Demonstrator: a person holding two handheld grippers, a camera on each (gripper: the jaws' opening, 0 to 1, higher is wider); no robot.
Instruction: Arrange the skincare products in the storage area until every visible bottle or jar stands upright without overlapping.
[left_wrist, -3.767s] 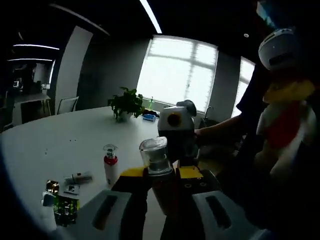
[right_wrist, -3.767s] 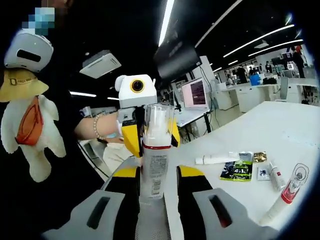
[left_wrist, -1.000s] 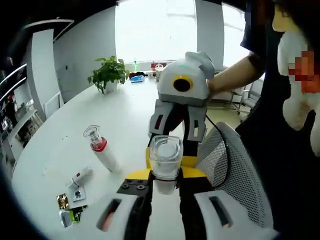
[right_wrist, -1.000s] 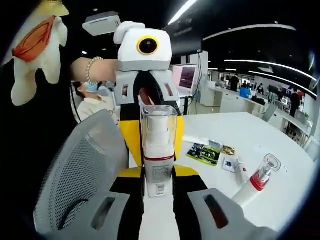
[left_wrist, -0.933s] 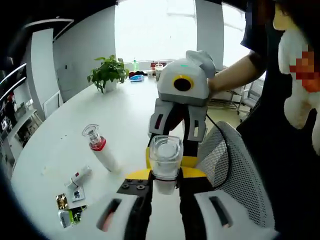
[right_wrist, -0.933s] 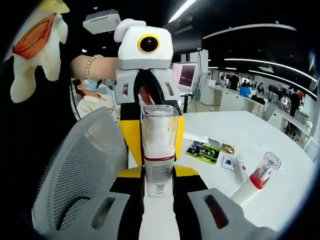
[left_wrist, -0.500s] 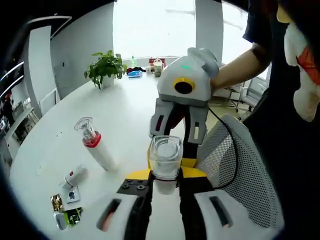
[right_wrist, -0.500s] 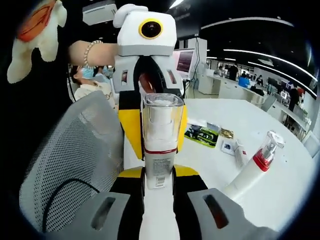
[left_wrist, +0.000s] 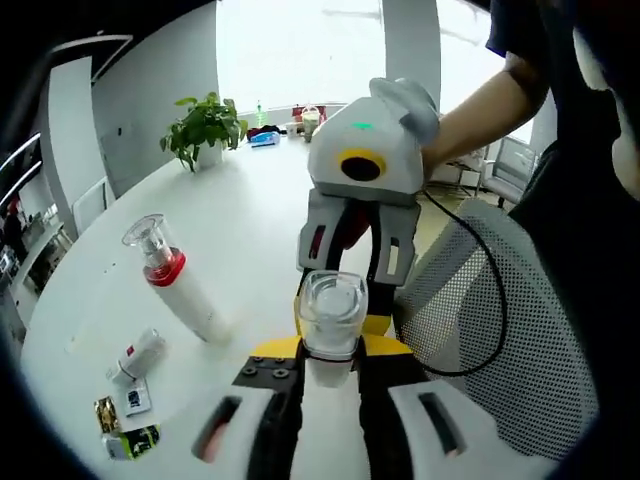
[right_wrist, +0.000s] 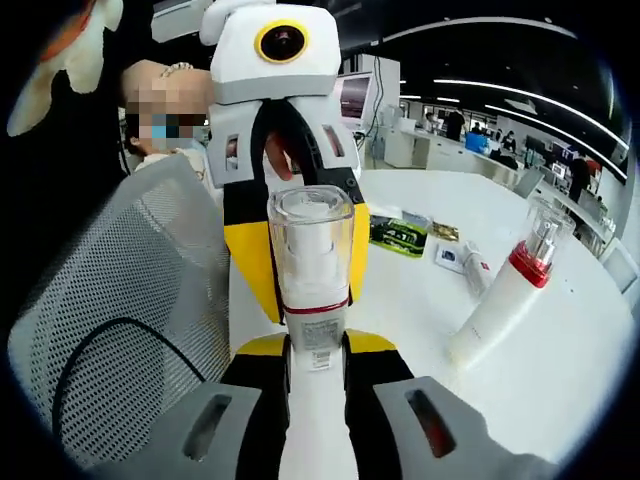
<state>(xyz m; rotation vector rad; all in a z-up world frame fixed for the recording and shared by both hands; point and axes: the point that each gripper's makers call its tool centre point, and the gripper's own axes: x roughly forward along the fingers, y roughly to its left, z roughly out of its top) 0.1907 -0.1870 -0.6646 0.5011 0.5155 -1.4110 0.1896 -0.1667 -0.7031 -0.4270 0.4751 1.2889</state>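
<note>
A white pump bottle (left_wrist: 172, 285) with a red collar and clear cap stands on the white worktop (left_wrist: 240, 215), leaning in the fisheye. Near it lie a small white tube (left_wrist: 137, 353) and some flat sachets (left_wrist: 128, 440); a potted plant (left_wrist: 205, 128) sits at the far edge, and a grey mesh chair (left_wrist: 510, 330) is close on the right. The left tongs (left_wrist: 330, 375) and the right tongs (right_wrist: 315, 372) face each other, both closed on one clear-capped bottle (right_wrist: 312, 275) held above the worktop edge. A person's forearm (left_wrist: 478, 105) reaches in behind the right tongs. The bottle's label print is too small to read.
</note>
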